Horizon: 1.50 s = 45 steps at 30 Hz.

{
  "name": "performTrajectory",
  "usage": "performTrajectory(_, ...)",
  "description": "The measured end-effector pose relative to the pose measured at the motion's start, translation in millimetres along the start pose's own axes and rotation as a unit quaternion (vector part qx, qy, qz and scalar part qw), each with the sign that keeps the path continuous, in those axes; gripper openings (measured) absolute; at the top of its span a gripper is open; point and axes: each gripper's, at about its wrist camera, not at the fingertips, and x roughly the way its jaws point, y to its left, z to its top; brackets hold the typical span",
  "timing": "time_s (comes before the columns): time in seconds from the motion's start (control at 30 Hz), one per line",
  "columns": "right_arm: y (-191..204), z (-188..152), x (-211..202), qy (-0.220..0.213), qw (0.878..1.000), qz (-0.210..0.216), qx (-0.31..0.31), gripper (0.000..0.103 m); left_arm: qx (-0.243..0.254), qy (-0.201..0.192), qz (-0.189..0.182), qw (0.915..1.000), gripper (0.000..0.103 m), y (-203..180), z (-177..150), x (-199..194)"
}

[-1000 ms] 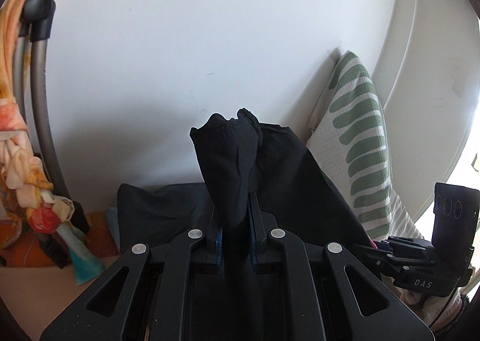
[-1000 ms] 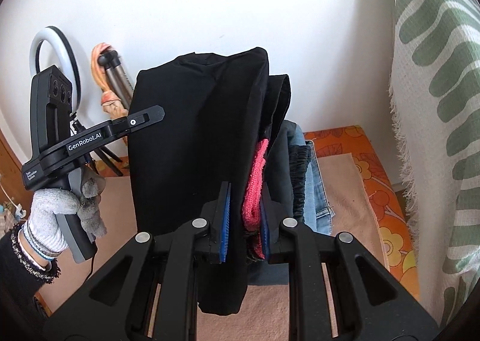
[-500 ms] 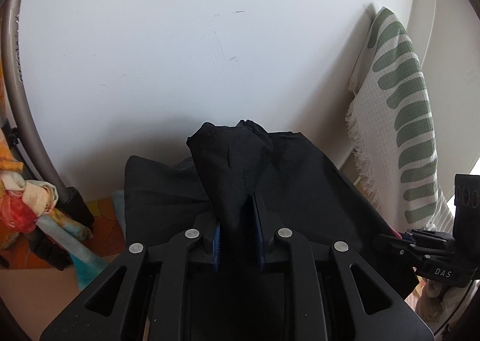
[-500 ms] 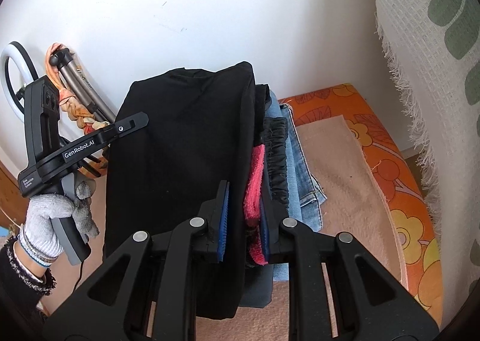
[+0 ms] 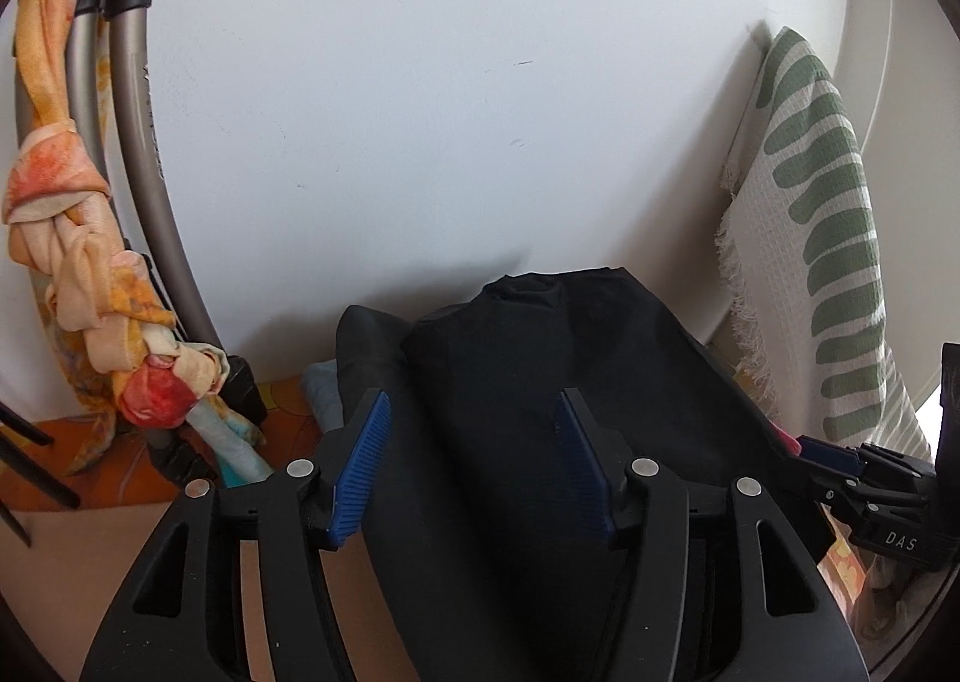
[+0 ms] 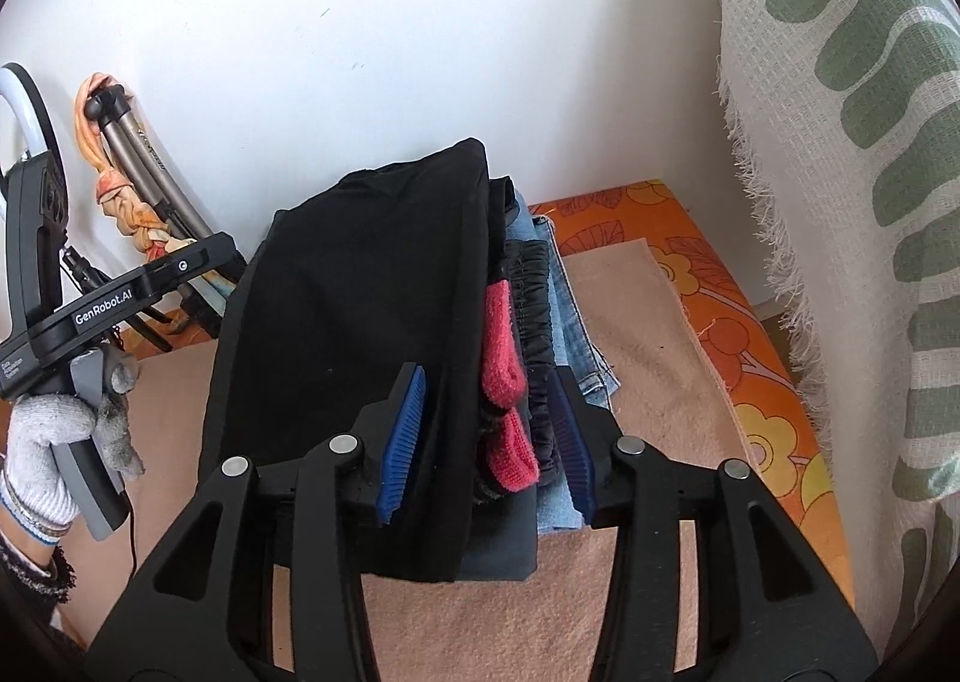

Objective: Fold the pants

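While both of my grippers stand spread over the stack, the black pants (image 6: 360, 334) lie folded on top of it, pressed by nothing. My left gripper (image 5: 474, 472) has just been opening — its blue pads (image 5: 360, 466) sit well clear of the dark cloth that runs between them. My right gripper (image 6: 489, 442) has just been opening too, and between its jaws lie the right edge of the pants and the edges of the layers beneath: a red garment (image 6: 504, 382), a dark elastic waistband (image 6: 537, 334) and jeans (image 6: 570, 346).

That is where I judge the trouble to be. If I draw my right gripper back carelessly, a ribbed pad could catch the red knit or the waistband and drag a layer out, skewing the whole pile of clothes (image 6: 528, 502) on the tan cloth (image 6: 630, 382). The near end of the pants hangs a little past the layers below, so a tug toward me might pull the fold open or slide it off the stack.

On the left side, the cloth still bunches near the far end against the wall (image 5: 480, 81) — a snag there could lift that hump and undo the fold. My left hand (image 6: 54, 442), gloved, sits just beside the pile, and a sideways sweep could nudge it.
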Motion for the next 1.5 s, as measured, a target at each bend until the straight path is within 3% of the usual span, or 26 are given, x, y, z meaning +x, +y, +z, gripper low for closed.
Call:
performTrajectory(0.17, 13.4, -4.5, -30.2, -0.018, 1.0, -0.008, -0.006, 0.06, 0.001, -0.008, -0.012, 0.9999, 0.063, -3.7, -6.1, -32.1)
performTrajectory(0.37, 33.5, -11.4, -69.2, -0.037, 0.999, -0.014, -0.011, 0.07, 0.003, -0.016, -0.018, 0.9997, 0.069, -6.8, -14.9, -69.6)
performTrajectory(0.57, 55.7, -24.7, -107.6, -0.057, 0.997, -0.044, -0.04, 0.086, 0.013, -0.027, -0.022, 0.9993, 0.078, -13.1, -26.7, -108.9)
performTrajectory(0.93, 96.9, -60.0, -169.0, -0.107, 0.988, -0.085, -0.068, 0.101, 0.038, -0.047, -0.03, 0.9977, 0.082, -22.9, -62.2, -183.8)
performTrajectory(1.3, 137.0, -114.1, -184.5, -0.119, 0.984, -0.097, -0.093, 0.102, 0.042, -0.062, -0.018, 0.997, 0.085, -10.4, -124.2, -236.9)
performTrajectory(1.5, 153.1, -136.7, -182.0, -0.119, 0.985, -0.082, -0.089, 0.102, 0.043, -0.074, 0.001, 0.9963, 0.086, 0.0, -150.1, -254.7)
